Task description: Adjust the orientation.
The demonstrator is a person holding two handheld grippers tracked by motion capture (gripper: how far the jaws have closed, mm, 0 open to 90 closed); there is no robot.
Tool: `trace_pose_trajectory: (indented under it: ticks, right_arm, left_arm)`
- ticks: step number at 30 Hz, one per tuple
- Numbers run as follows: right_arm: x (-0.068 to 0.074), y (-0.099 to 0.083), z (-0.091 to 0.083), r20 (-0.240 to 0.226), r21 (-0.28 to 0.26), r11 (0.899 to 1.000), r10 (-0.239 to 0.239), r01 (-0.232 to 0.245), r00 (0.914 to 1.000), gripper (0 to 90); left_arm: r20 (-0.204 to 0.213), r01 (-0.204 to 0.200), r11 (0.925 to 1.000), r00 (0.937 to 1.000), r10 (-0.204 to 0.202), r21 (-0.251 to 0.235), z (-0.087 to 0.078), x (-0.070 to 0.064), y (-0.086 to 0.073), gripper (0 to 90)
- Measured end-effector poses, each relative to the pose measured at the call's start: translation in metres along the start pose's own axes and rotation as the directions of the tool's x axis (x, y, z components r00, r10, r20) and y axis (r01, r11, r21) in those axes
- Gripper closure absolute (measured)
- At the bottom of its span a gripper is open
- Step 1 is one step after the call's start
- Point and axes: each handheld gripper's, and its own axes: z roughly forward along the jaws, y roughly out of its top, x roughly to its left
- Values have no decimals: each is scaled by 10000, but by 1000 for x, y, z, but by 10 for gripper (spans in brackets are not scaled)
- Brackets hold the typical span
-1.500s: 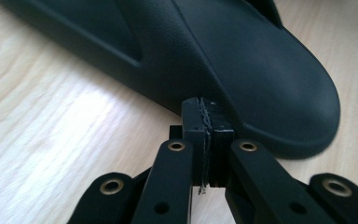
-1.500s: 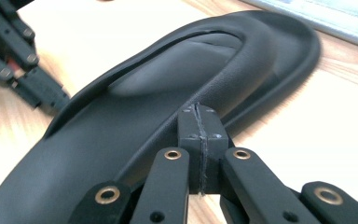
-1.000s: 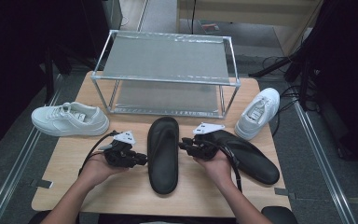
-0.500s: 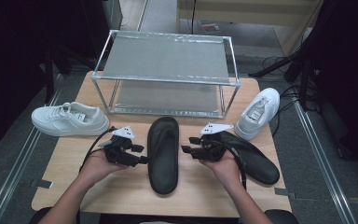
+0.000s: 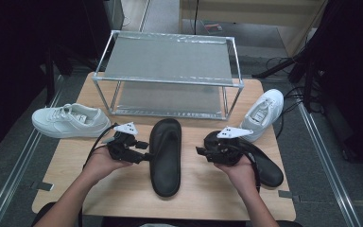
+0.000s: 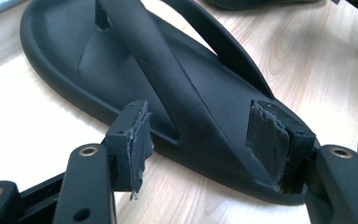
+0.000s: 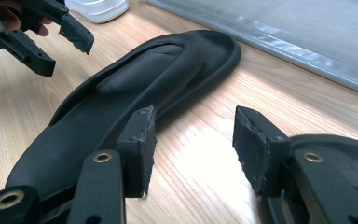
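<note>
A black flip-flop lies lengthwise in the middle of the wooden table. My left gripper is at its left edge. In the left gripper view the open left gripper straddles the sole's rim, and the pads do not press on it. My right gripper stands open a little to the right of that flip-flop, with bare table between its pads. A second black flip-flop lies under my right hand, and its edge shows beside the right jaw.
A two-shelf metal rack stands at the back of the table. One white sneaker sits at the left edge, another white sneaker at the right rear. The left gripper appears far off in the right gripper view.
My right gripper has drawn back a little to the right, away from the middle flip-flop. The left gripper stays at the flip-flop's left edge, hardly moved.
</note>
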Motion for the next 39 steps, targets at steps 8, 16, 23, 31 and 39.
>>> trace_pose_trajectory:
  ticks: [8, 16, 23, 31, 39]
  right_arm:
    - [-10, -7, -20, 302, -116, 9994, 318, -314, 9990, 509]
    - [-15, -15, -36, 652, -45, 9998, 182, -179, 9977, 512]
    - [-24, -26, -57, 1030, -105, 9989, 465, -457, 9936, 513]
    - [-35, -42, -78, 1442, 85, 9987, 493, -511, 9883, 516]
    - [-51, -49, -74, 1183, -41, 9981, 616, -616, 9911, 550]
  left_arm:
    - [-65, -191, 9998, 9998, 191, 111, 4, 2, 9, 392]
    - [4, -264, 9996, 9997, 264, 58, 9, 5, 17, 392]
    - [-36, -423, 9988, 9991, 424, 265, 17, 8, 24, 389]
    - [13, -441, 9987, 9990, 441, 239, 21, 9, 27, 387]
    - [-115, -484, 9984, 9987, 487, 278, 22, 9, 27, 385]
